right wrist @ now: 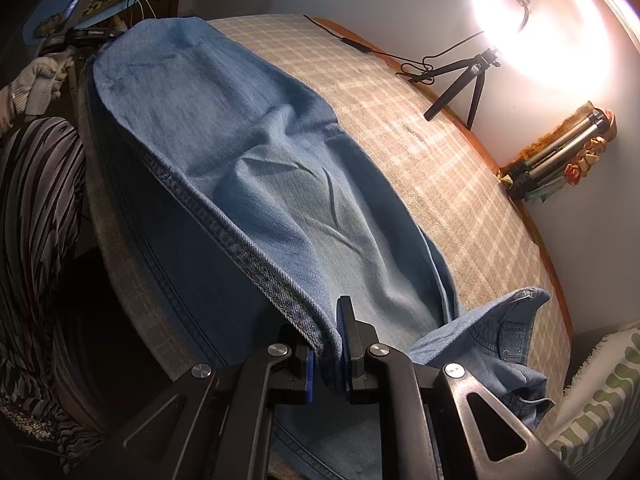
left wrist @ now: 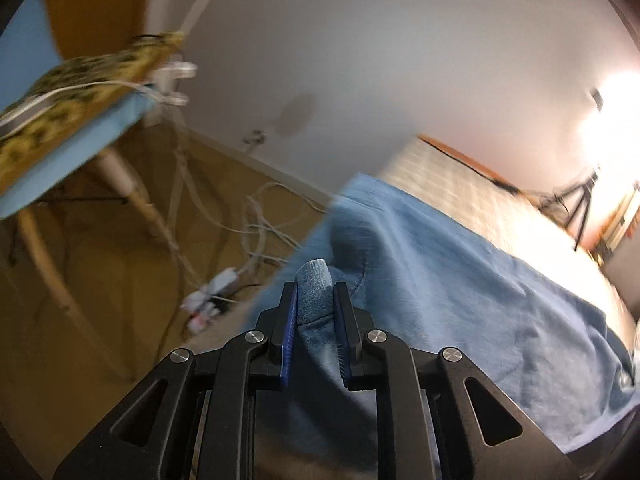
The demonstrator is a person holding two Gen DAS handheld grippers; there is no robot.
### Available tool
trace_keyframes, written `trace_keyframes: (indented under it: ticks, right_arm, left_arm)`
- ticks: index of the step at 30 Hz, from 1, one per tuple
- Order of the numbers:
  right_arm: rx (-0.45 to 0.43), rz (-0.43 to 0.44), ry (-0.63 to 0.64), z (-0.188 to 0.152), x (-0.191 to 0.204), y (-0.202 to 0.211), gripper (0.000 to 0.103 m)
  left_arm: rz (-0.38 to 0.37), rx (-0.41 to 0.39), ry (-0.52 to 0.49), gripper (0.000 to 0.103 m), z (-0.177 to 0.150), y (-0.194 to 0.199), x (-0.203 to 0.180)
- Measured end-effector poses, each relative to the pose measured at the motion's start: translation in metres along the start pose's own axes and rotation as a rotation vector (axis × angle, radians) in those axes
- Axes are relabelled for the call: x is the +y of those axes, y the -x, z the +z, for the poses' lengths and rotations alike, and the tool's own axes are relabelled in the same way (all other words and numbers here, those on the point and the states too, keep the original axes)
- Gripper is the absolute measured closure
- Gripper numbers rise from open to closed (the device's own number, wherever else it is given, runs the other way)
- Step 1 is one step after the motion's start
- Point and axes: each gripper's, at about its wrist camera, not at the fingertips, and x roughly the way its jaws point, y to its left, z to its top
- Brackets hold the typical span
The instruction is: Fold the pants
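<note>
Both claws are clamped on the light blue denim pants: the left claw pinches a raised fold, the right claw grips a seamed edge. The pants drape across the beige checked table.

— What's your work surface here?

— You've got a table covered in a beige plaid cloth, with an orange-brown wooden rim showing along its far edge.

— And what's lying on it?

— Your blue denim pants lie lengthwise across the cloth, wrinkled, one edge hanging over the near side of the table. Beyond the pants, at the far rim, a small black tripod stands on the table carrying a lit ring light. A black cable runs along the rim toward the tripod.
</note>
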Motion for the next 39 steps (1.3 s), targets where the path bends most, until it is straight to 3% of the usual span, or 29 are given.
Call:
trace_keyframes:
  ticks: [6, 9, 12, 16, 19, 24, 28, 32, 35, 39]
  right_arm:
    - [0.005, 0.008, 0.002, 0.001, 0.000, -0.004, 0.095]
    - [0.013, 0.015, 0.001, -0.001, 0.001, -0.006, 0.095]
    - [0.024, 0.026, -0.006, -0.006, 0.001, -0.006, 0.095]
    - [0.023, 0.058, -0.048, -0.010, -0.001, -0.006, 0.089]
    - [-0.016, 0.108, -0.145, -0.015, -0.009, 0.000, 0.079]
    - [-0.102, 0.158, -0.318, -0.034, -0.024, 0.017, 0.069]
    - [-0.168, 0.186, -0.425, -0.054, -0.036, 0.032, 0.069]
    - [-0.214, 0.161, -0.508, -0.077, -0.049, 0.046, 0.064]
    - [-0.238, 0.132, -0.623, -0.098, -0.070, 0.050, 0.055]
    - [-0.250, 0.064, -0.814, -0.135, -0.104, 0.050, 0.051]
  left_arm:
    - [0.078, 0.023, -0.041, 0.087, -0.014, -0.001, 0.004]
    - [0.077, 0.062, -0.010, 0.082, -0.009, -0.005, 0.005]
    - [0.115, 0.048, -0.003, 0.067, -0.002, 0.005, 0.011]
    - [0.088, 0.009, -0.022, 0.066, 0.014, 0.025, 0.003]
    - [0.007, -0.005, -0.094, 0.064, 0.032, 0.043, -0.026]
    - [-0.204, 0.011, -0.240, 0.051, 0.060, 0.062, -0.103]
    - [-0.351, 0.051, -0.329, 0.050, 0.069, 0.067, -0.172]
    - [-0.473, 0.089, -0.440, 0.045, 0.064, 0.072, -0.248]
    - [-0.573, 0.141, -0.515, 0.037, 0.054, 0.072, -0.305]
    - [-0.692, 0.243, -0.591, 0.031, 0.028, 0.065, -0.381]
